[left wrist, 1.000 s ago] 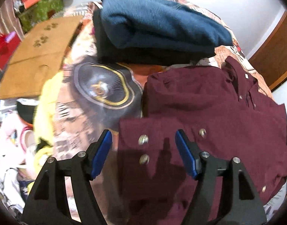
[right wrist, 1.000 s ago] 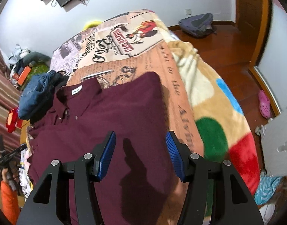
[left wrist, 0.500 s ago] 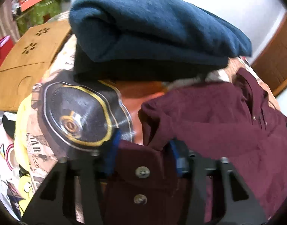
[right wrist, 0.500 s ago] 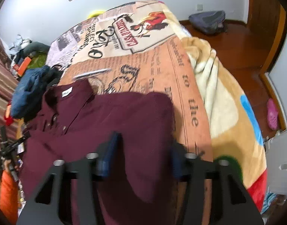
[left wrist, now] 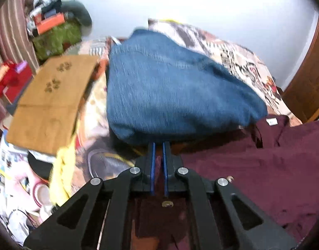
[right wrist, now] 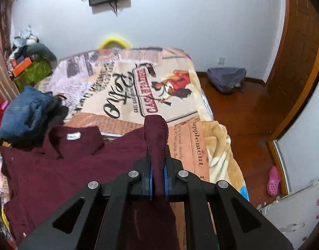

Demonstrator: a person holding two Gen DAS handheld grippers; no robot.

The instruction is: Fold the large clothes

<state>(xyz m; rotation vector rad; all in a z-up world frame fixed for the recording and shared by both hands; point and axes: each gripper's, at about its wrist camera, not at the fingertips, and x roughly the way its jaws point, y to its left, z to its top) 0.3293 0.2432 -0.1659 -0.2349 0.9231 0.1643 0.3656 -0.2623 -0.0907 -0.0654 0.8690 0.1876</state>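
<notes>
A maroon button-up shirt (right wrist: 55, 173) lies spread on the bed, collar and label toward the far left. It also shows in the left wrist view (left wrist: 263, 170). My right gripper (right wrist: 157, 166) is shut on a pinched fold of the shirt's edge, which sticks up between the pads. My left gripper (left wrist: 158, 156) is shut on the shirt's buttoned cuff edge, with a metal button (left wrist: 167, 203) just below the pads.
A folded blue garment (left wrist: 169, 95) on a black one lies just beyond the left gripper; it also shows in the right wrist view (right wrist: 24, 112). The bed has a printed blanket (right wrist: 122, 79). A brown cardboard sheet (left wrist: 49, 102) lies left. The wooden floor (right wrist: 248, 112) is right of the bed.
Both grippers have gone from open above the shirt to shut on its fabric. Both views now tilt up toward the far wall.
</notes>
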